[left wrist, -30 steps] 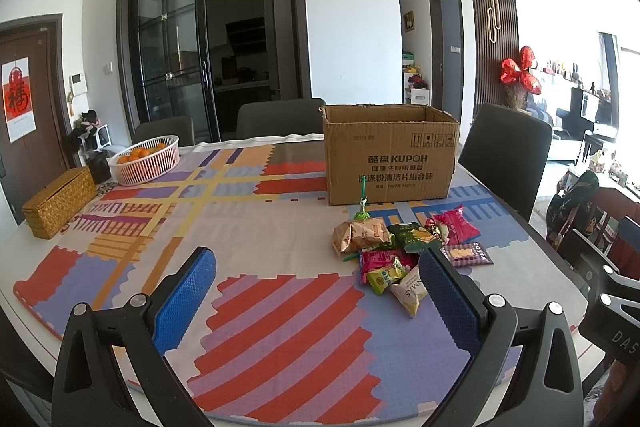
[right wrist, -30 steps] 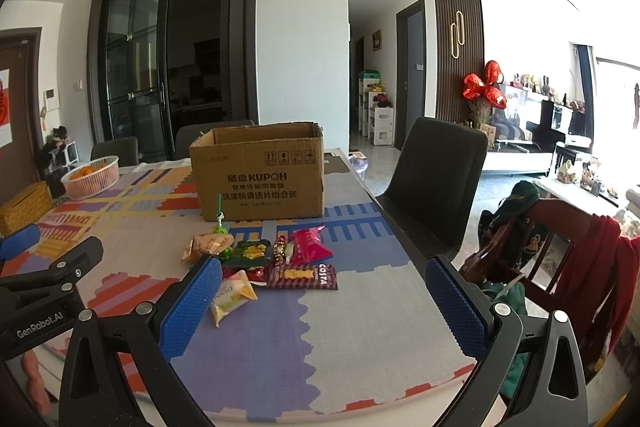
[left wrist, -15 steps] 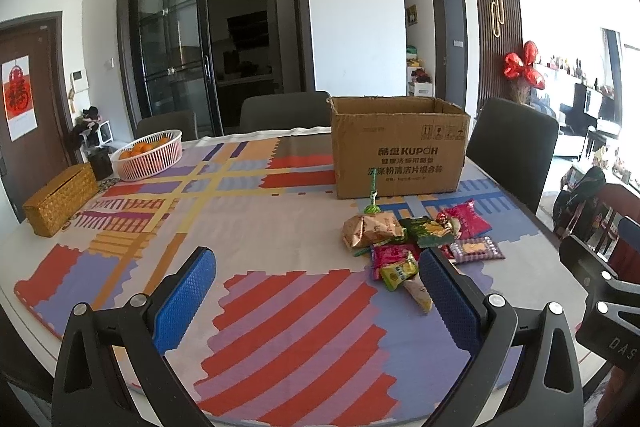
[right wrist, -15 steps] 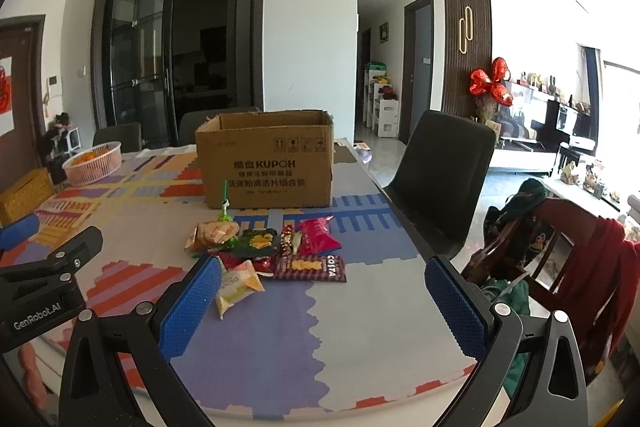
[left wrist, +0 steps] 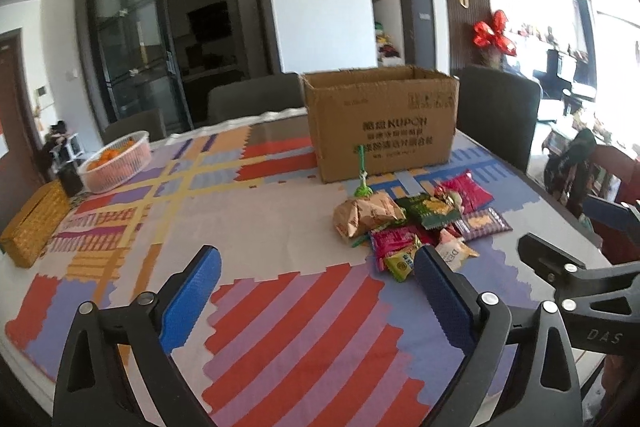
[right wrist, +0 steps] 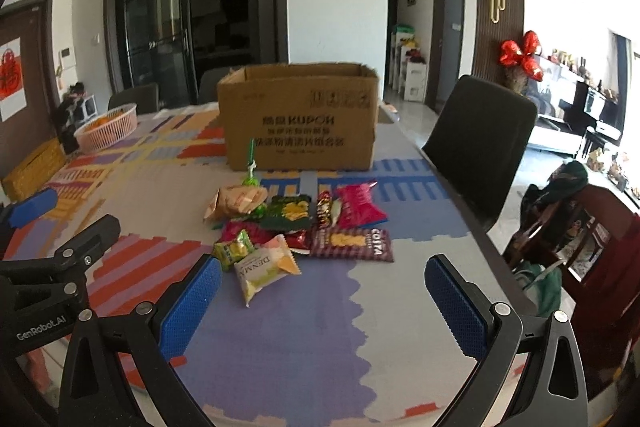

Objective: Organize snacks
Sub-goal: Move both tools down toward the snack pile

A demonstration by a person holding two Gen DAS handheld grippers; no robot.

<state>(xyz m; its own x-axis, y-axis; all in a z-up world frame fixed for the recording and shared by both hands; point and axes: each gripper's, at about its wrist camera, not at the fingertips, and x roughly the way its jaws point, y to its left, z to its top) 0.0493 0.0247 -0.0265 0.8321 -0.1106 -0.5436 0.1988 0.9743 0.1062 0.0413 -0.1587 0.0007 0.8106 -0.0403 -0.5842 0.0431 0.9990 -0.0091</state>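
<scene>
A pile of snack packets (left wrist: 416, 223) lies on the patterned table cover in front of an open cardboard box (left wrist: 380, 123). In the right wrist view the pile (right wrist: 296, 227) holds a white DENMA packet (right wrist: 266, 269), a purple COSTA packet (right wrist: 352, 245), a pink bag (right wrist: 358, 209) and a tan bag (right wrist: 236, 203), with the box (right wrist: 300, 119) behind. My left gripper (left wrist: 316, 291) is open and empty, short of the pile. My right gripper (right wrist: 324, 303) is open and empty, just before the white packet.
A basket of oranges (left wrist: 116, 163) and a woven tissue box (left wrist: 34, 223) stand at the far left of the table. Dark chairs (right wrist: 480, 143) stand around it. The table edge runs along the right, with a red chair (right wrist: 592, 239) beyond.
Both grippers have moved forward toward the snack pile and box, which now look larger and nearer. Both stay open and empty.
</scene>
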